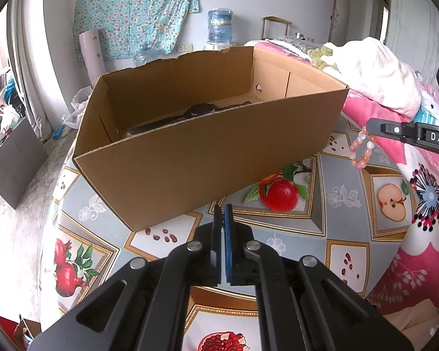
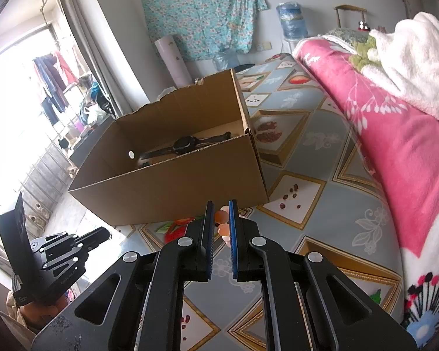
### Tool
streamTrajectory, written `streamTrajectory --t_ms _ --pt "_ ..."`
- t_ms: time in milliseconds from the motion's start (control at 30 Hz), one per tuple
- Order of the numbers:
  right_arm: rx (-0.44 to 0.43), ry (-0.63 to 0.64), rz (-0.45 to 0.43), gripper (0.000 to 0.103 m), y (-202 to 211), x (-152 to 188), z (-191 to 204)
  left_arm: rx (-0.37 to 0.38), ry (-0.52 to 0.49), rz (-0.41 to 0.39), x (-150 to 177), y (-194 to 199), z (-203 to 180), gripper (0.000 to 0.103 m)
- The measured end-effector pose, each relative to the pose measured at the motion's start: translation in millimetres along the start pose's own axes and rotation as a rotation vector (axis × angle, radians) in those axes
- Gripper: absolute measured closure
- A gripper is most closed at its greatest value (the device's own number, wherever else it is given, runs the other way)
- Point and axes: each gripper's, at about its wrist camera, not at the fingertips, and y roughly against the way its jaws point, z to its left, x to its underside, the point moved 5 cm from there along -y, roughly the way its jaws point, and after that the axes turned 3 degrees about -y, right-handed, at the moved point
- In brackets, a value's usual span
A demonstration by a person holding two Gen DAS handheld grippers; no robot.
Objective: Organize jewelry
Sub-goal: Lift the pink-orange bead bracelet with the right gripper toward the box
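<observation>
Pink bead bracelet (image 1: 363,148) hangs clamped between the right gripper (image 2: 221,219) fingers; left gripper (image 1: 221,216) fingers clenched empty.

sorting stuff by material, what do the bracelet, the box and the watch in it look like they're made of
Bracelet: round pink, orange and milky-white beads, glossy and partly translucent, so likely glass or polished stone; plastic is possible.
Box: plain brown corrugated cardboard, matte, with a torn top edge and fluting along the rim.
Watch: dark case and strap with a dull sheen; the strap looks like rubber or plastic, though it's too small to tell.
</observation>
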Motion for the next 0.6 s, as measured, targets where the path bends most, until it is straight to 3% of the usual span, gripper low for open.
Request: streamTrajectory --t_ms 600 --pt "-0.005 0.017 -0.004 0.096 5.9 0.0 7.7 0.000 0.007 -0.011 -1.7 5.9 0.3 0.102"
